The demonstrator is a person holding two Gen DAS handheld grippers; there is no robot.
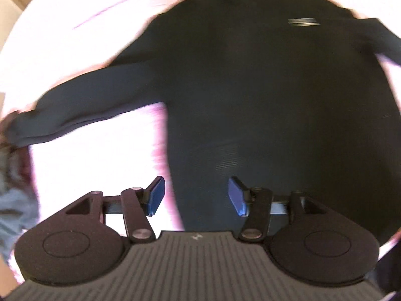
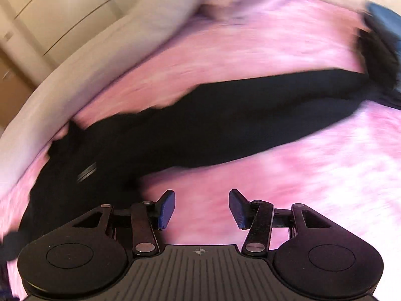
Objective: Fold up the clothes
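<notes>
While both views are motion-blurred, the layout reads fine: a black long-sleeved top (image 1: 250,87) lies spread flat, front up, on a pink fuzzy blanket (image 2: 313,163) covering a bed. Left gripper (image 1: 196,195) hangs over the top's lower edge, jaws open, nothing between the blue pads, one pad over blanket and the other over black fabric. Right gripper (image 2: 201,209) sits over bare blanket just beside the top's body, jaws open and empty too. From the right wrist view one sleeve (image 2: 250,115) stretches away across the blanket toward a dark blue-grey garment (image 2: 386,37) at the far right edge. Left view shows the other sleeve (image 1: 87,107) reaching out to the left, its cuff near a blurred grey-blue cloth pile (image 1: 15,200). Small pale striped logo (image 1: 303,22) on the chest. Beyond the blanket: a cream bed edge (image 2: 87,57), then pale cabinet fronts (image 2: 37,12) with thin dark lines.
</notes>
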